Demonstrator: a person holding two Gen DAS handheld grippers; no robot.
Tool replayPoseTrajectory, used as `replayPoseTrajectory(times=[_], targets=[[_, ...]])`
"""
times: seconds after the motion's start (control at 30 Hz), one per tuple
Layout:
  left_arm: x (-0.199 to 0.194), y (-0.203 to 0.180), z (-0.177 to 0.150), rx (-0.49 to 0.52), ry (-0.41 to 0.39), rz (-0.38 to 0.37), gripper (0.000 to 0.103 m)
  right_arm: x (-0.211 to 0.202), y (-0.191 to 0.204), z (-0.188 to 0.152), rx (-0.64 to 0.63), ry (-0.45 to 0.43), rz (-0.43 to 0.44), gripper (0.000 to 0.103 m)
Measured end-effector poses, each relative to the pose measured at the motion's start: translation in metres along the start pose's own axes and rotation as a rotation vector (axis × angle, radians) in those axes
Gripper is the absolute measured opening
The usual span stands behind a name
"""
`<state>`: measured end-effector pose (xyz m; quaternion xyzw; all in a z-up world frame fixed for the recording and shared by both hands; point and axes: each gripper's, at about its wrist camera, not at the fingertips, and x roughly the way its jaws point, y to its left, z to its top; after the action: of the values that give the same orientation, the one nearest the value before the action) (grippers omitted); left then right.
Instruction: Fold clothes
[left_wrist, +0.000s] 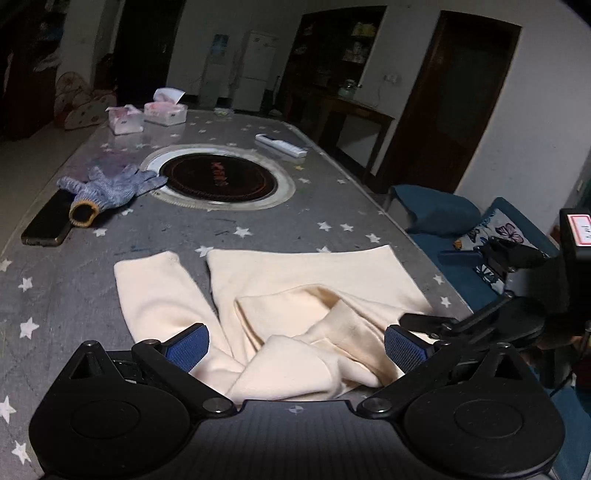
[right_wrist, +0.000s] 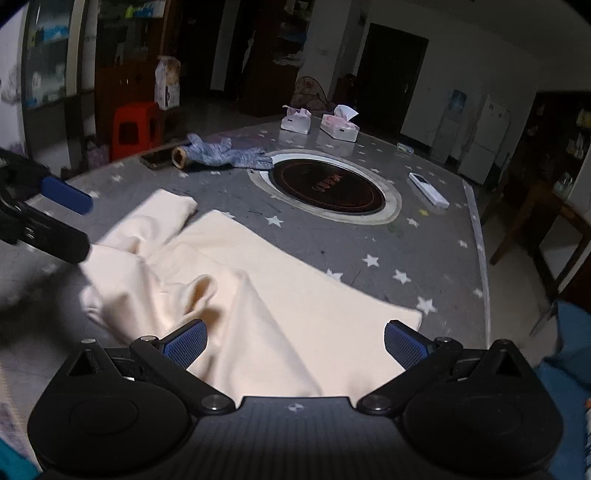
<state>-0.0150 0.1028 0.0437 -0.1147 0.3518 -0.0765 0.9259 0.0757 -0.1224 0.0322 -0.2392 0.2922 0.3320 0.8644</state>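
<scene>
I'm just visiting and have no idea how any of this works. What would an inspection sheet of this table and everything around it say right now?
Surface: grey star-print table cover, with a round cooktop set in the middle.
Job's things: cream garment, partly spread, rumpled at the near edge, one sleeve lying apart to the side.
Clutter: blue knit glove, its cuff lying over one end of a dark phone; two tissue packs; white remote.
Grippers: left gripper open, fingers over the rumpled cloth; right gripper open over the garment's hem. Neither grips anything.
Cables: nothing seen.
Surroundings: red stool, water dispenser, white fridge, dark doors, blue seat.
</scene>
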Motion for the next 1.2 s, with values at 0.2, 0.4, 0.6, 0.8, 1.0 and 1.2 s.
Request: replayPoseTrajectory(times=[0.2, 0.4, 0.6, 0.8, 1.0, 1.2], targets=[[0.004, 0.019, -0.015, -0.044, 0.039, 0.037, 0.103, 0.044, -0.001, 0.006, -0.010, 0.072, 0.030, 0.103], [0.000, 0.038, -0.020, -0.095, 0.041, 0.084, 0.103, 0.062, 0.009, 0.006, -0.050, 0.091, 0.104, 0.103], [0.000, 0.039, -0.017, -0.104, 0.027, 0.085, 0.103, 0.031, 0.047, -0.005, -0.240, -0.003, 0.208, 0.103], [0.006, 0.026, -0.006, -0.080, 0.005, 0.053, 0.103, 0.016, 0.068, -0.015, -0.287, 0.007, 0.344, 0.103], [0.025, 0.012, 0.009, -0.072, -0.009, 0.009, 0.103, 0.008, 0.084, -0.024, -0.302, 0.046, 0.470, 0.103], [0.047, 0.004, 0.019, -0.084, 0.017, -0.039, 0.103, 0.018, 0.084, -0.020, -0.248, 0.064, 0.529, 0.103]])
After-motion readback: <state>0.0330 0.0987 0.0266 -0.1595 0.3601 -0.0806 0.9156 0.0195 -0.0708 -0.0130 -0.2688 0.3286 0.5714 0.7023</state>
